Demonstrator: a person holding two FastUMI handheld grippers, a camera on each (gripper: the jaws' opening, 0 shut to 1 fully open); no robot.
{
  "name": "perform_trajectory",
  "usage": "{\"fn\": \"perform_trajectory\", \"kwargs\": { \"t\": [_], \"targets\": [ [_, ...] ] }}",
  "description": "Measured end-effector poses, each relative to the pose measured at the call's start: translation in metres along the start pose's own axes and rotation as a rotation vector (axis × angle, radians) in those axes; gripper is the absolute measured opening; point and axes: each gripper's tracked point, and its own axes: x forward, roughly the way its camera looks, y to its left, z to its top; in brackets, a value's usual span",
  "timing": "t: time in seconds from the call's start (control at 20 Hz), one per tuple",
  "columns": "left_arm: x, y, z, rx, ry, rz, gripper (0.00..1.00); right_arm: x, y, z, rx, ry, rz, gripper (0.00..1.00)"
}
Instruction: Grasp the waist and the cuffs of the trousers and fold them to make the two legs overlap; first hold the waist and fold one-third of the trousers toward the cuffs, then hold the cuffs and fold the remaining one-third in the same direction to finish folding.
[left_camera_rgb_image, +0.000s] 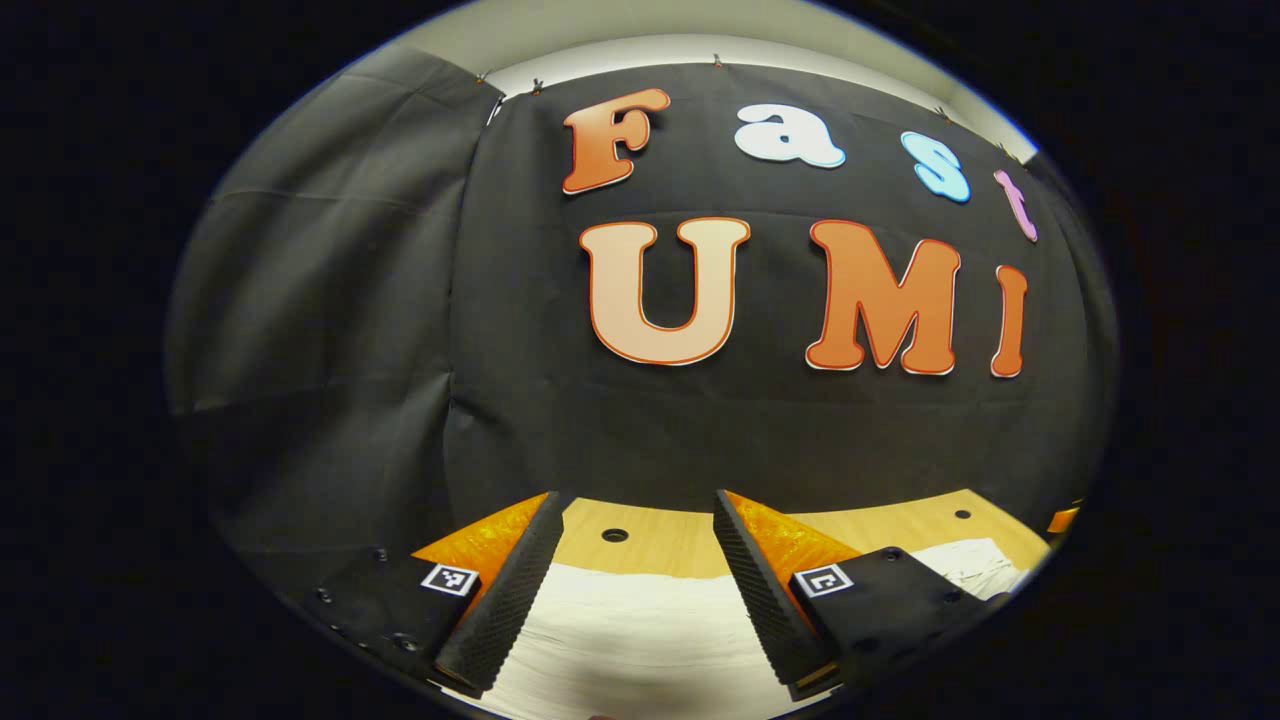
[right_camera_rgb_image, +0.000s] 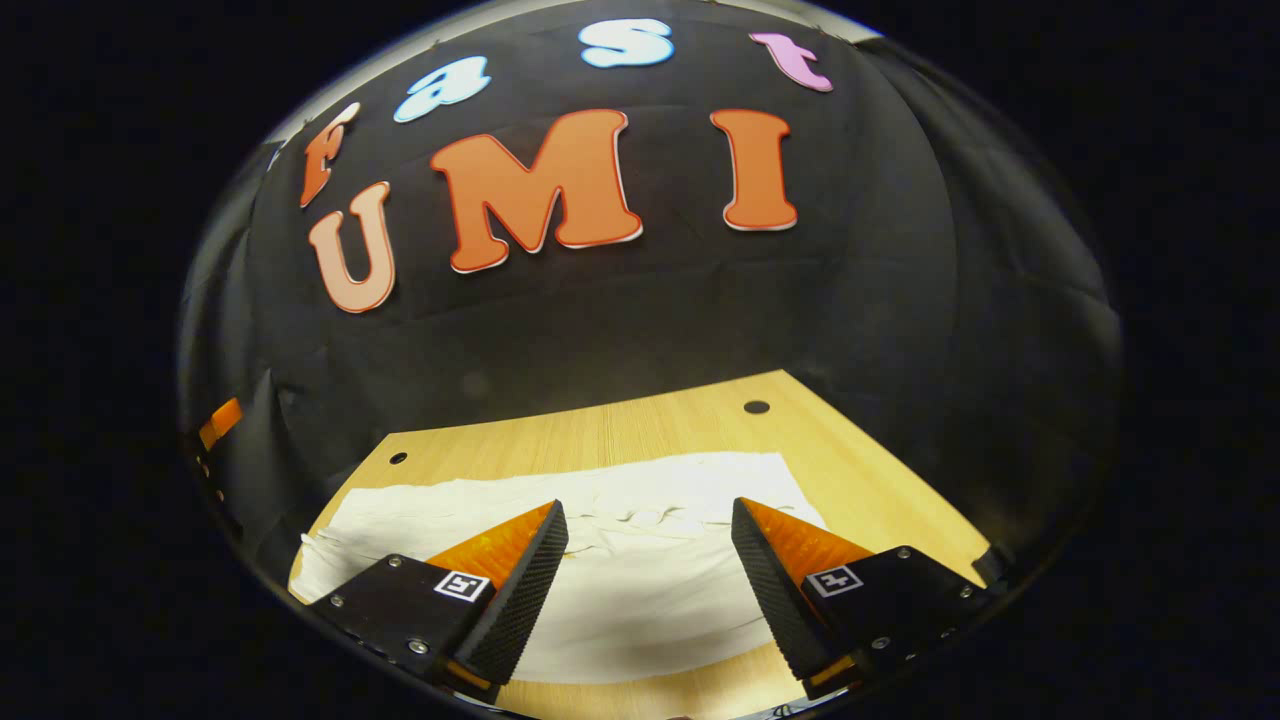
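Observation:
The trousers (right_camera_rgb_image: 640, 560) are white and lie spread flat on the wooden table (right_camera_rgb_image: 860, 470), running from left to right in the right gripper view. My right gripper (right_camera_rgb_image: 650, 525) hovers above their near-right part, open, with nothing between its fingers. In the left gripper view the white trousers (left_camera_rgb_image: 640, 630) lie below my left gripper (left_camera_rgb_image: 640, 520), which is also open and holds nothing. A crumpled white part of the cloth (left_camera_rgb_image: 975, 565) shows to the right of that gripper's right finger. I cannot tell which end is the waist.
The wooden table (left_camera_rgb_image: 680, 540) has small round holes (right_camera_rgb_image: 757, 407) near its far edge. Black cloth walls stand close behind the table and at its right side. A small orange object (right_camera_rgb_image: 220, 422) shows at the far left of the right gripper view.

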Motion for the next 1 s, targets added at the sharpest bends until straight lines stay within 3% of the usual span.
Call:
{"fn": "perform_trajectory", "kwargs": {
  "t": [0.15,0.3,0.45,0.8,1.0],
  "targets": [
    [0.004,-0.003,-0.004,0.013,0.007,-0.014,0.99,0.016,-0.013,-0.029,0.131,0.123,-0.004,0.99],
    [0.009,-0.002,-0.012,-0.007,0.028,-0.018,0.99,0.028,-0.026,-0.066,0.352,0.247,0.0,0.99],
    [0.011,0.003,-0.013,0.008,0.032,-0.01,0.99,0.035,-0.056,-0.098,0.486,0.349,-0.069,0.99],
    [0.015,0.01,-0.025,0.028,0.066,0.019,0.99,0.034,-0.116,-0.148,0.731,0.459,-0.204,0.99],
    [0.016,0.018,-0.026,0.034,0.069,0.042,0.99,0.036,-0.134,-0.165,0.845,0.491,-0.245,0.99]
  ]
}}
